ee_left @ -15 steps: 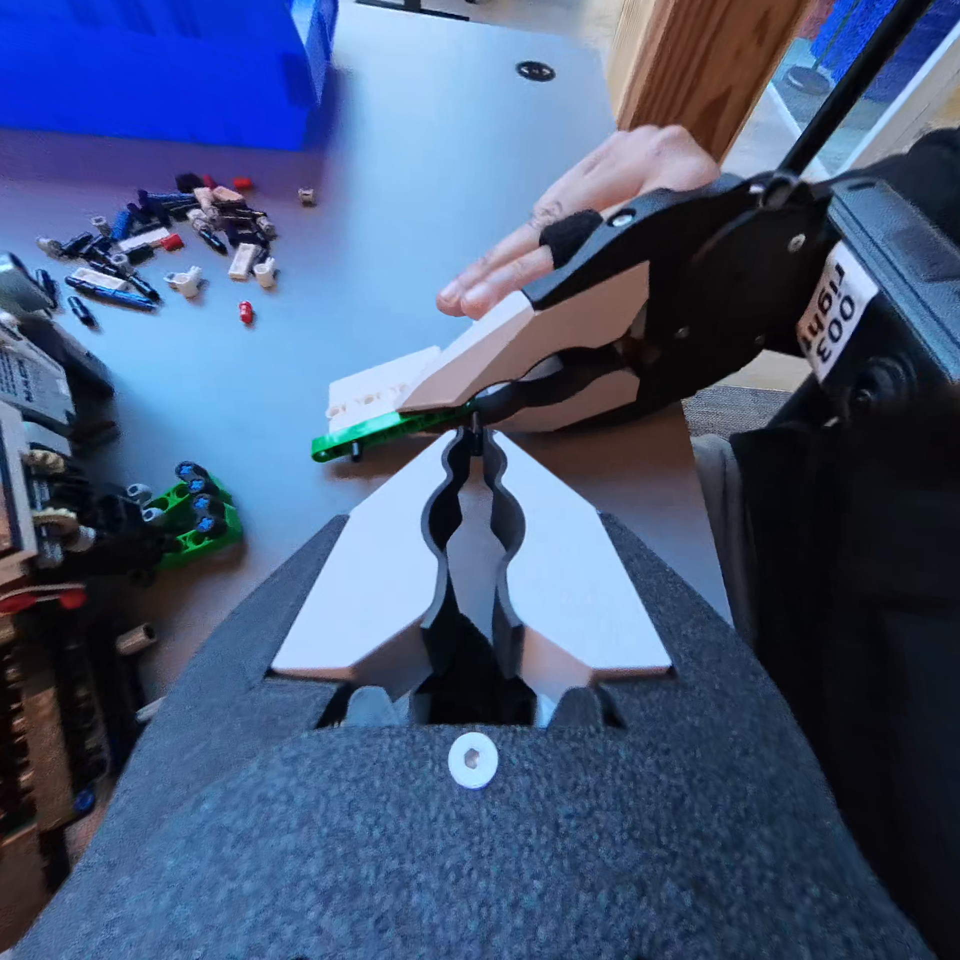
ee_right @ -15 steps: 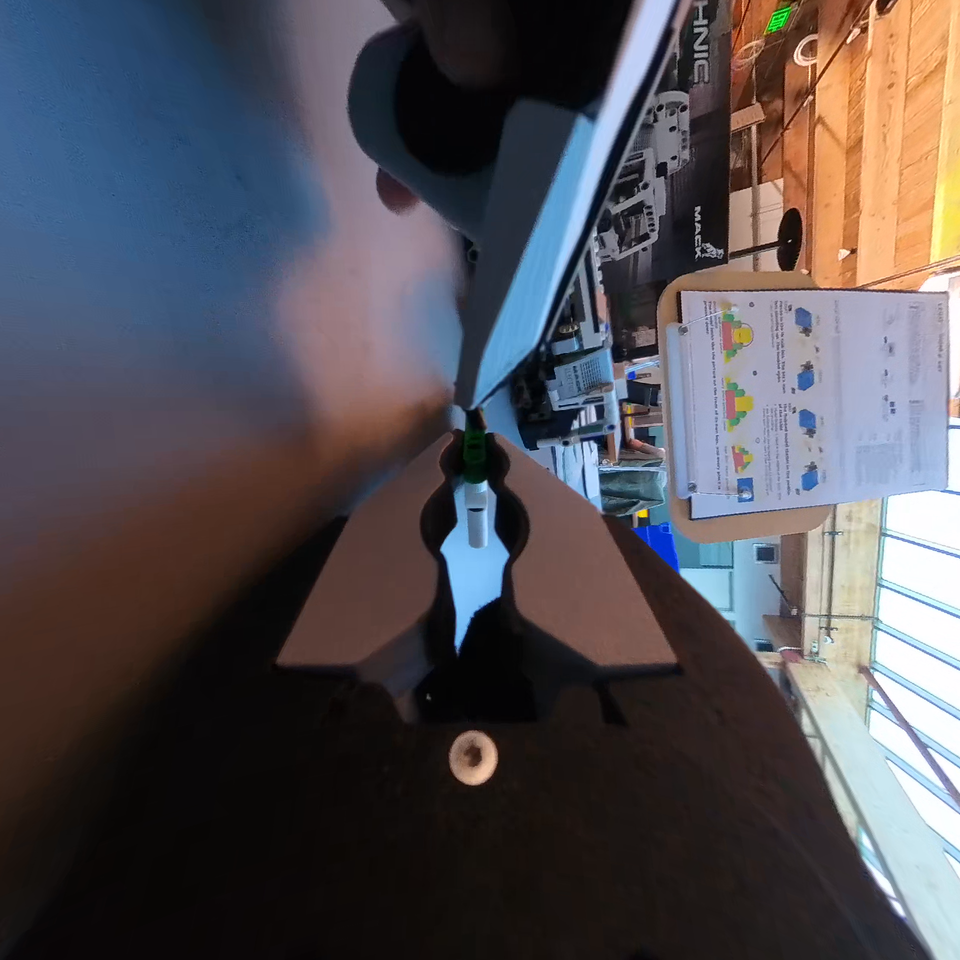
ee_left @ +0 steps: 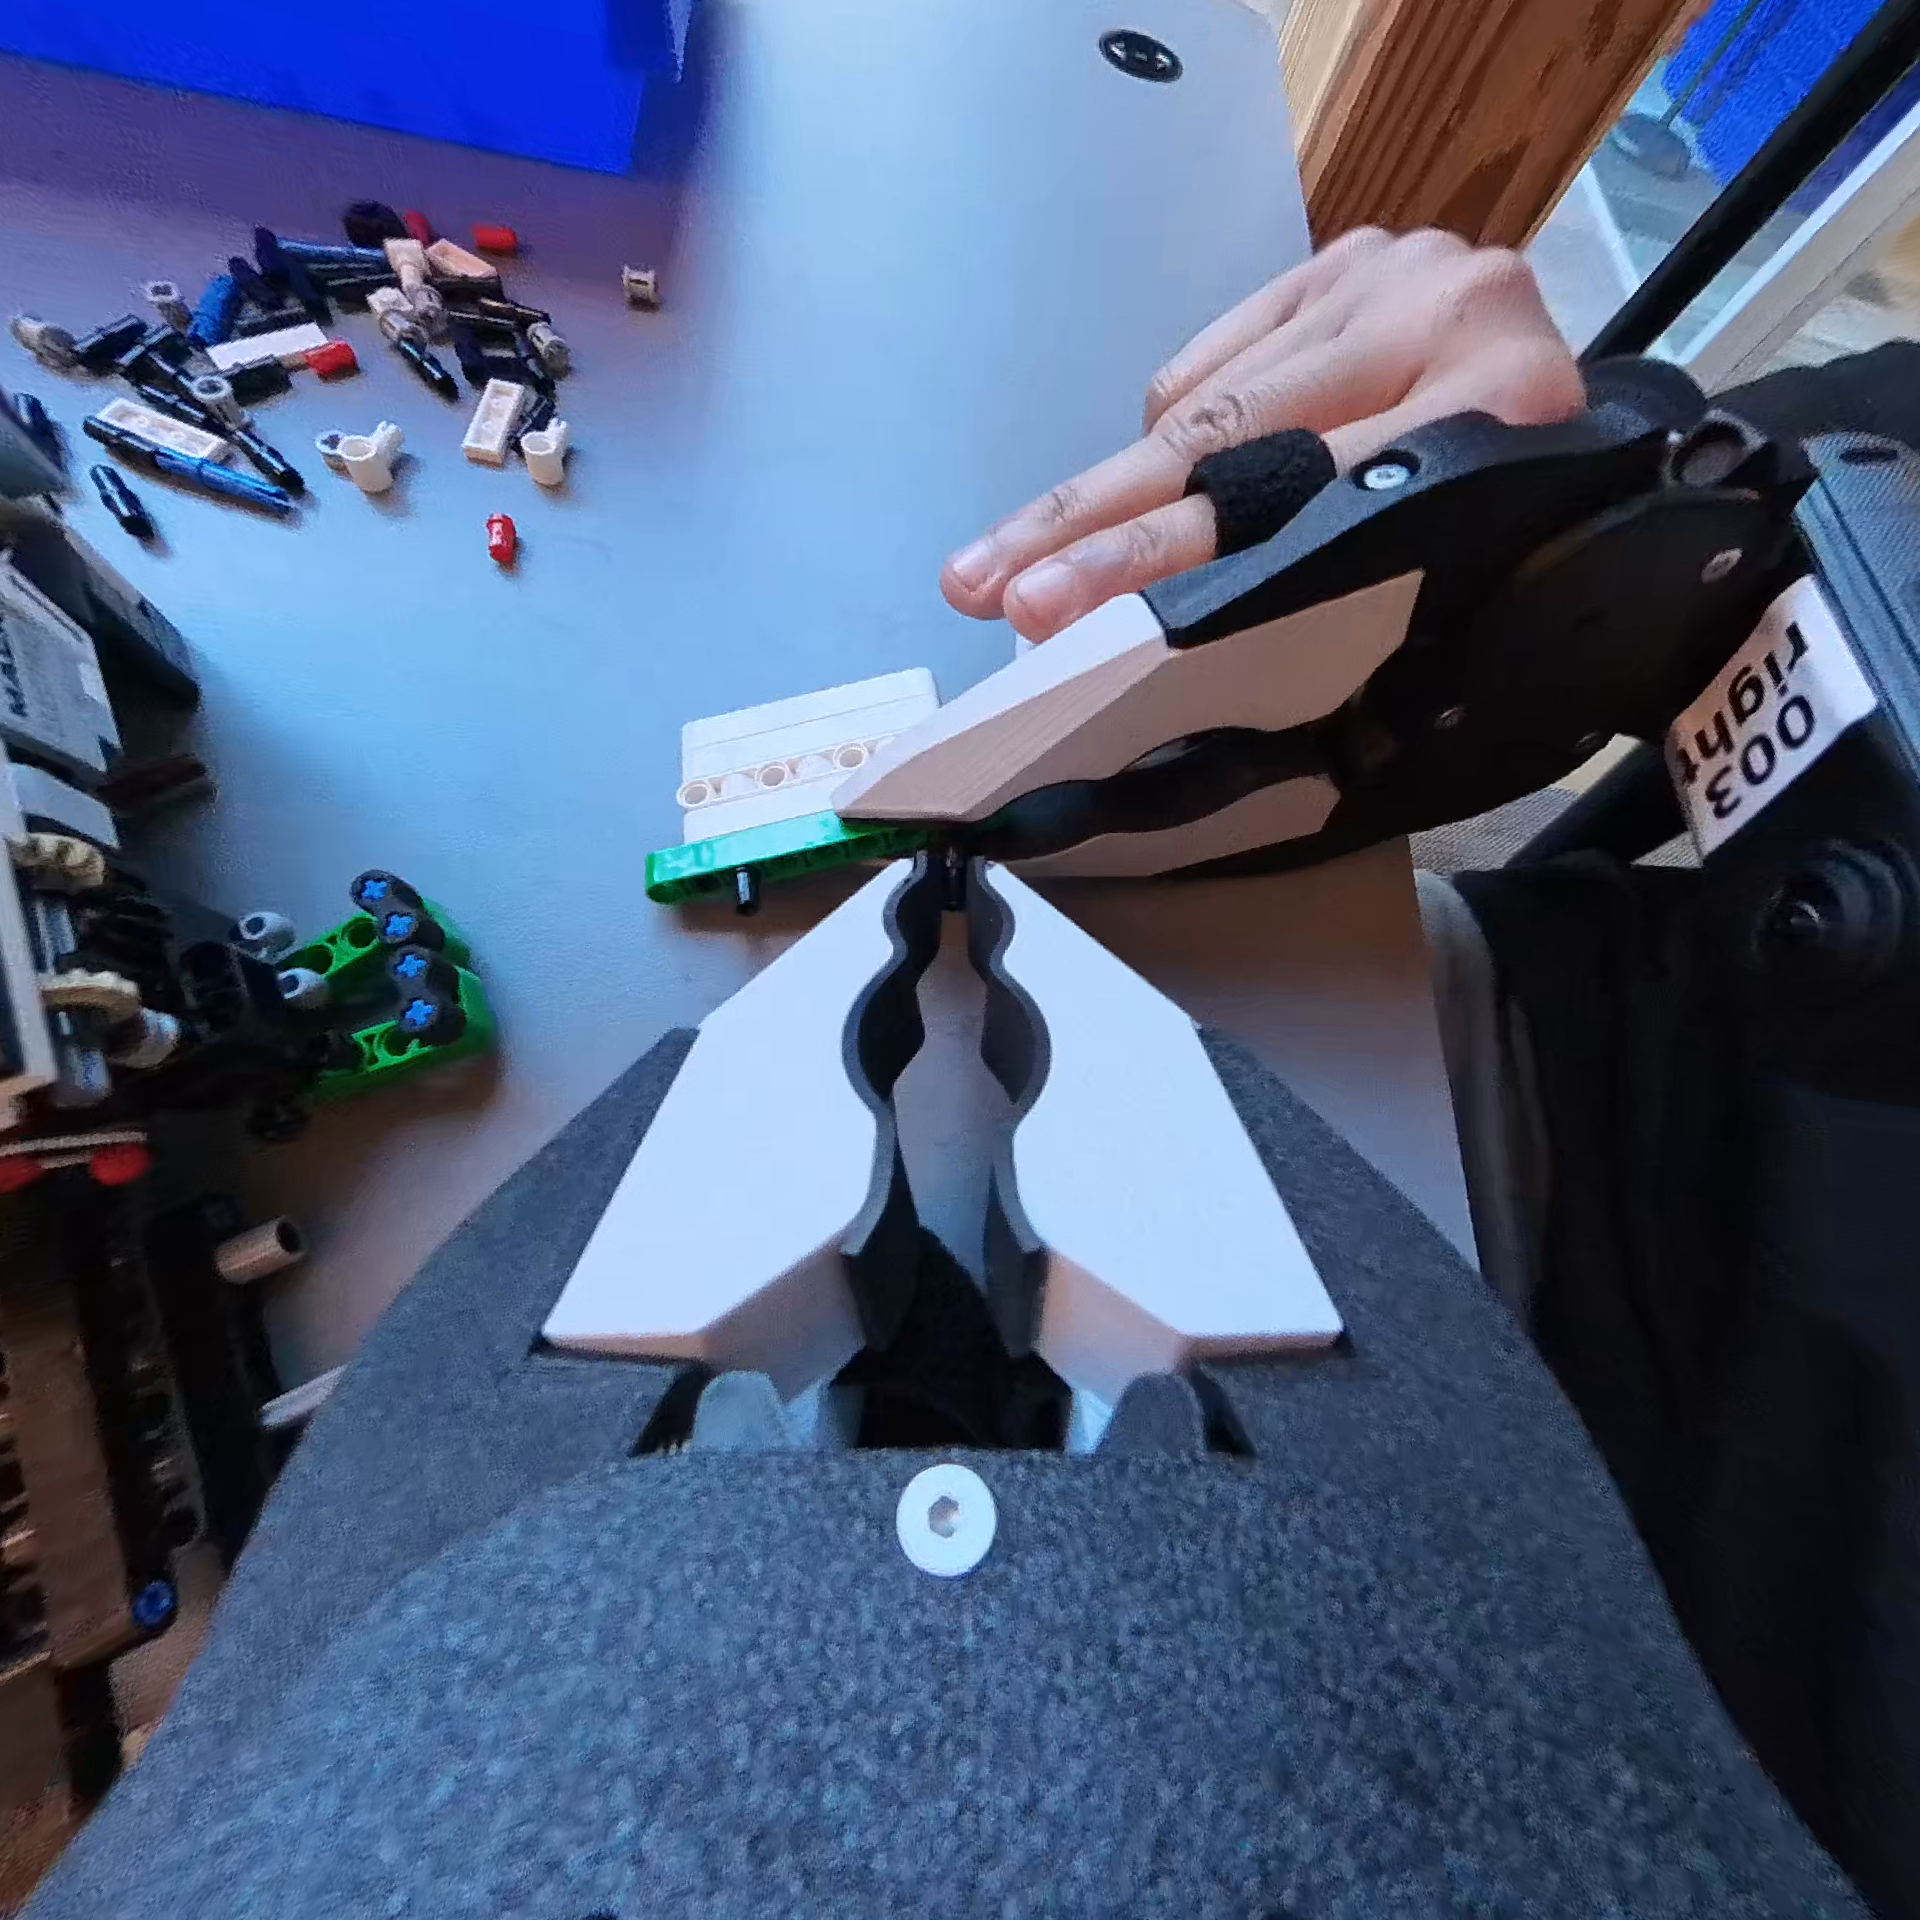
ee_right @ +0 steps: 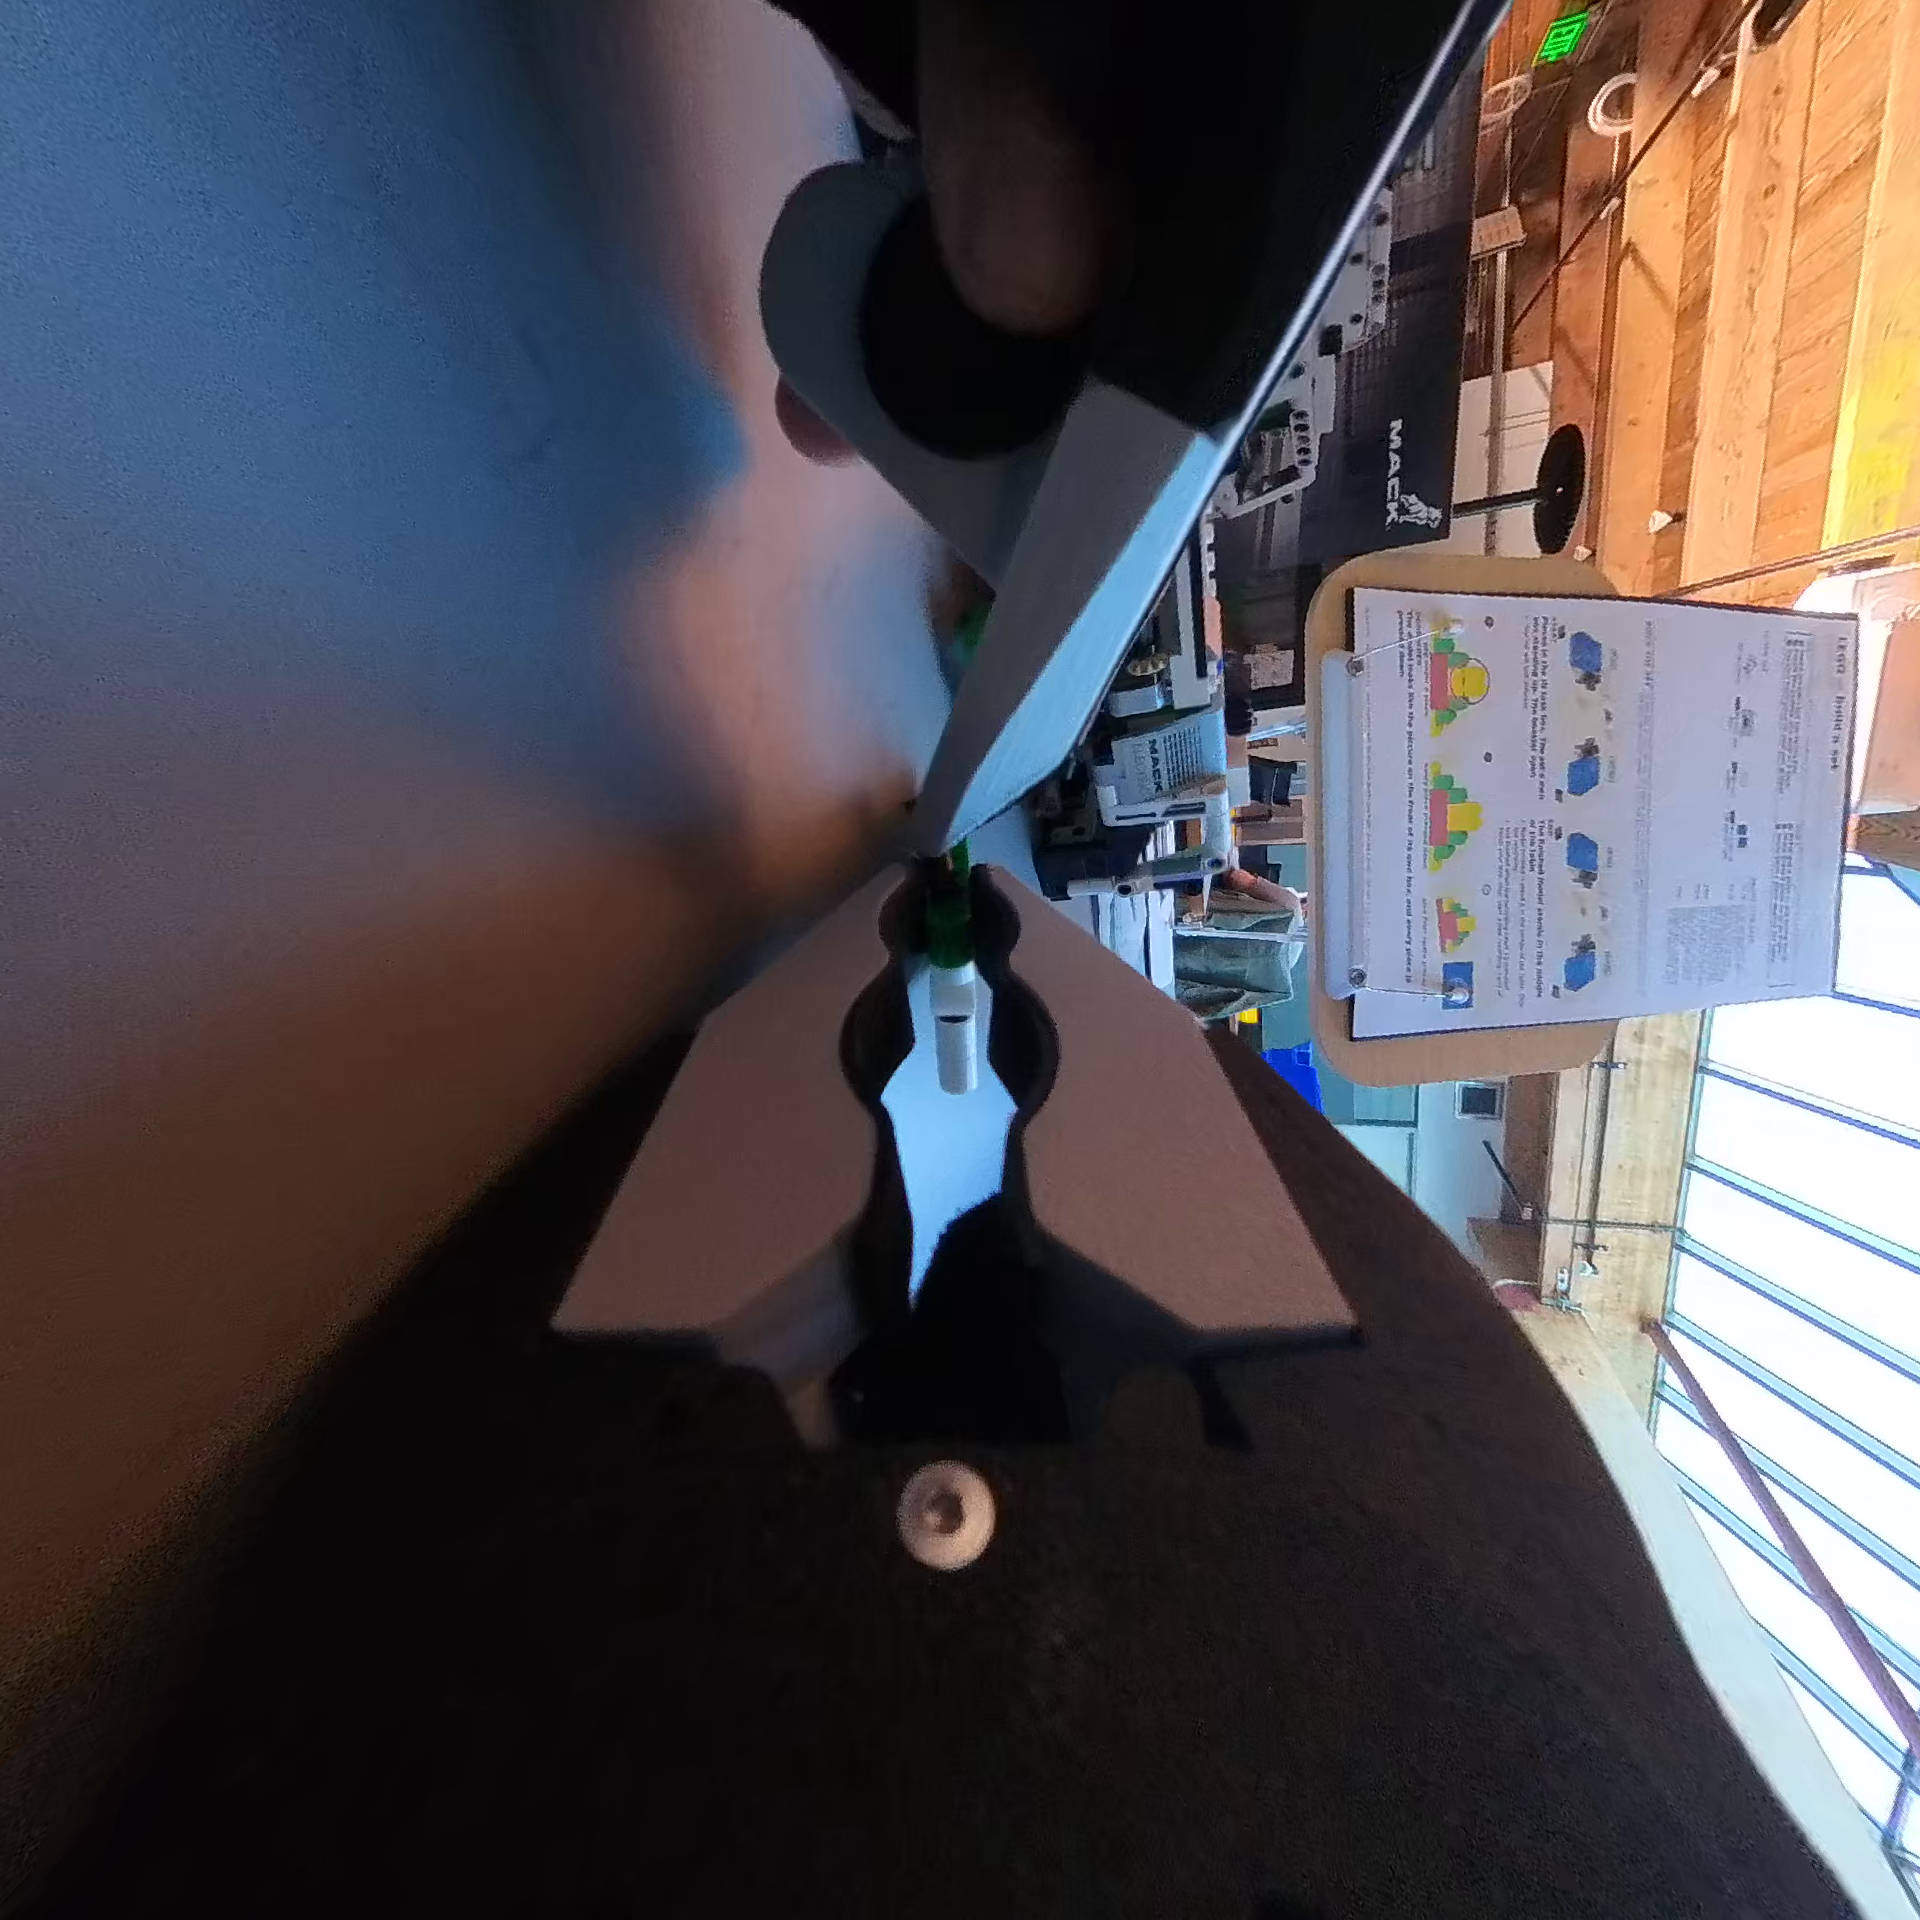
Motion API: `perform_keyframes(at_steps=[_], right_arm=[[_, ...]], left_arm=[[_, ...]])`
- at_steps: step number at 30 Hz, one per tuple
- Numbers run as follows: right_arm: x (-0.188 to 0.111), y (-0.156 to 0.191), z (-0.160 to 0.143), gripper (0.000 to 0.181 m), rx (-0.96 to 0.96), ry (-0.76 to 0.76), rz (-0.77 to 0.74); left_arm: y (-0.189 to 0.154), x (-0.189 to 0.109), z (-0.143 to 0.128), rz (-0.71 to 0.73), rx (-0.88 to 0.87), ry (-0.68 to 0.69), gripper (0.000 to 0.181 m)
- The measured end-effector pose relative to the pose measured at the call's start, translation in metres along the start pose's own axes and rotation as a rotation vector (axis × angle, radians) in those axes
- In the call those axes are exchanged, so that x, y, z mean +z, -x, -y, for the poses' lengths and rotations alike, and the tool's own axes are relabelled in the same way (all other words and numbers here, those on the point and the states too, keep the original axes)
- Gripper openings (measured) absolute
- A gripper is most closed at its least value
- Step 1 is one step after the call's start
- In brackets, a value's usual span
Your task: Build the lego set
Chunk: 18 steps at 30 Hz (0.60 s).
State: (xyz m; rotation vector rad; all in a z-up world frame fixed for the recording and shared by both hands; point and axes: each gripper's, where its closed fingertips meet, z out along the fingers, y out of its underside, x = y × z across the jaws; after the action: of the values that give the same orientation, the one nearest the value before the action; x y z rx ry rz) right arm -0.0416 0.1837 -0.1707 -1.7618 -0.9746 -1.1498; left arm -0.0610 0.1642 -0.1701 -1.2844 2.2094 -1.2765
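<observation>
My right gripper (ee_left: 940, 836) comes in from the right and is shut on a flat green beam (ee_left: 769, 854) with a white panel (ee_left: 805, 743) fixed to it, held just above the table. In the right wrist view the gripper (ee_right: 940, 883) pinches the green beam (ee_right: 943, 925) and the white panel's edge (ee_right: 954, 1013). My left gripper (ee_left: 949, 871) is shut on a small black pin (ee_left: 951, 883), its tips right under the beam's near edge. Another black pin (ee_left: 744, 888) hangs below the beam. One left finger (ee_right: 1060, 665) shows close up in the right wrist view.
A pile of loose small pieces (ee_left: 312, 332) lies far left. A green sub-assembly with black and blue pins (ee_left: 405, 987) sits beside a partly built model (ee_left: 62, 1039) at the left edge. A blue bin (ee_left: 364, 73) stands behind. An instruction sheet on a clipboard (ee_right: 1590, 821) stands beyond. The grippers are tip to tip, or close to it.
</observation>
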Motion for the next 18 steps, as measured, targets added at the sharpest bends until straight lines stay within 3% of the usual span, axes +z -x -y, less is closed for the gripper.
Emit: perform_keyframes(at_steps=[18], right_arm=[[0.0009, 0.0005, 0.004, 0.007, -0.013, -0.018, 0.001]], left_arm=[[0.0076, -0.0034, -0.0036, -0.049, -0.133, 0.013, 0.003]])
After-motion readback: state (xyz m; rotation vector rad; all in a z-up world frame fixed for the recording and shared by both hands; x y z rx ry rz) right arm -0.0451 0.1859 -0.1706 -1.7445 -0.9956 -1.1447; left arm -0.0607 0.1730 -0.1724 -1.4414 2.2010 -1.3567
